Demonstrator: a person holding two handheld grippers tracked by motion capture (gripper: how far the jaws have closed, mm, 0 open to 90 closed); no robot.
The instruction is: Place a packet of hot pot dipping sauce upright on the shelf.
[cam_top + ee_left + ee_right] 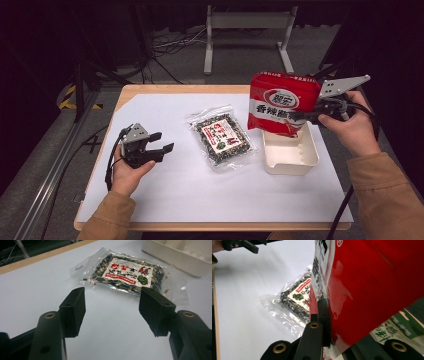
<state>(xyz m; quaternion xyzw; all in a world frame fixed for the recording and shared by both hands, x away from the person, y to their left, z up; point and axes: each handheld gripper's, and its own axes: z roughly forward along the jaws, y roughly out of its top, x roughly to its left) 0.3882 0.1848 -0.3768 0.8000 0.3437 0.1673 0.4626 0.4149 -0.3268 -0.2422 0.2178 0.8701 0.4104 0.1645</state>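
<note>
A dark room with cables on the floor surrounds a wooden table (102, 150) covered by a white sheet. Near its right edge sits a cream tray (290, 152), the landmark here. Directly above the tray, the right tongs (300, 116) pinch a red snack bag (281, 102) by its side edge, holding it upright in the air. Just left of the tray lies a clear packet (221, 135) of dark dried bits; farther left, the left tongs (162, 142) hover spread and empty, pointing at that packet. The grip is on a thin edge of slippery film, so the bag could slide out or swing and miss the tray, perhaps landing on its rim. The bag carries large white Chinese characters, seemingly "香辣"; the packet's red-and-white label is too small to read.
</note>
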